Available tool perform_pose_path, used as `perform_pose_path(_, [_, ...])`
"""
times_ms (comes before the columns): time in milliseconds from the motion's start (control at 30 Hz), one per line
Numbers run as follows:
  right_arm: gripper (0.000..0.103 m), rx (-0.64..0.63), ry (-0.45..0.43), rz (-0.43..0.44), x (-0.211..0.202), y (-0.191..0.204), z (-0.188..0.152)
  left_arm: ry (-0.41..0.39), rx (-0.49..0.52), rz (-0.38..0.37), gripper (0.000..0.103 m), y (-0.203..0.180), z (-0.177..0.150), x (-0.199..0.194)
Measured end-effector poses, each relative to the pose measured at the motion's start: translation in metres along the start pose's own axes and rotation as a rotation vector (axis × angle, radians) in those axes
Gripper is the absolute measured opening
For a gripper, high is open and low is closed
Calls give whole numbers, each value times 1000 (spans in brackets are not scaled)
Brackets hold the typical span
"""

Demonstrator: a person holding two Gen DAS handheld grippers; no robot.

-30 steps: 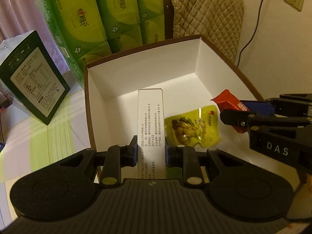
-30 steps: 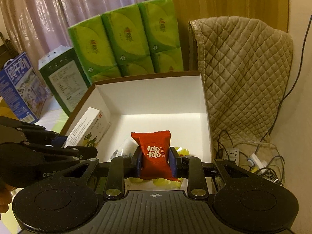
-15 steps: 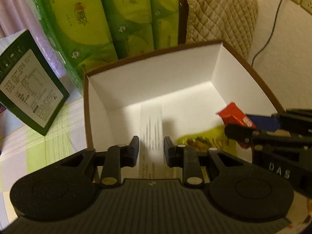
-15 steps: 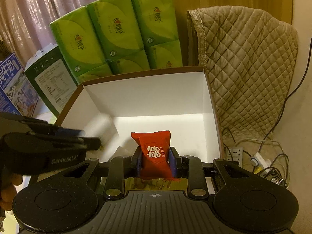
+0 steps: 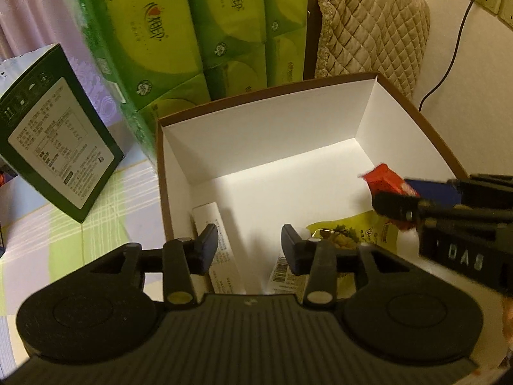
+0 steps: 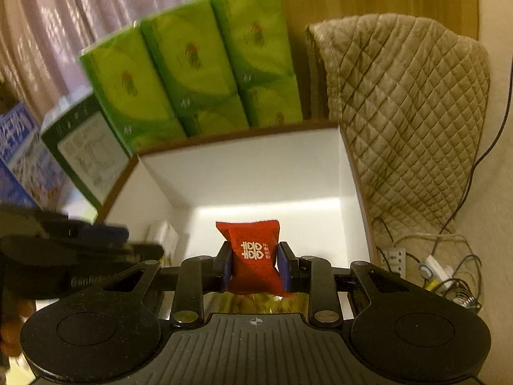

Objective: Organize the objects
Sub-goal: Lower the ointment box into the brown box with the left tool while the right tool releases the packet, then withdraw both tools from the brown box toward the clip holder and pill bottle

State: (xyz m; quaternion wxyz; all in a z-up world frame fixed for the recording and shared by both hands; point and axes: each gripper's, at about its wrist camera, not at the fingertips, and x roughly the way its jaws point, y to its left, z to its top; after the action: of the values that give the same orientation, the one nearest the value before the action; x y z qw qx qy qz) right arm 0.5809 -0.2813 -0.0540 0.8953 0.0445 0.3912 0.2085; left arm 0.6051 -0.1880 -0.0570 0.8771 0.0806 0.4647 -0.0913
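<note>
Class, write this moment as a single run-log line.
left gripper: open, above white carton | right gripper: shut on red packet | both over open box | yellow pouch: inside

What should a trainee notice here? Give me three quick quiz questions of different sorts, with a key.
1. True or false: the right tongs are clamped on the small red foil snack packet.
2. The left tongs are: A) open and empty, B) shut on the long white cardboard carton, C) shut on the yellow snack pouch.
3. Fill in: the white carton lies inside the brown-rimmed white cardboard ____.

Key: 1 true; 2 A; 3 box.
</note>
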Motion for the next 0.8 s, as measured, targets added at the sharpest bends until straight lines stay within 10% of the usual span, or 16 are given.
perform_pose_path(233, [55, 70, -103, 13, -18, -3, 5, -22, -41, -15, 60, 8, -7, -18])
perform_pose_path(800, [62, 138, -124, 52, -96, 13, -17, -117, -105, -49, 76, 15, -43, -109])
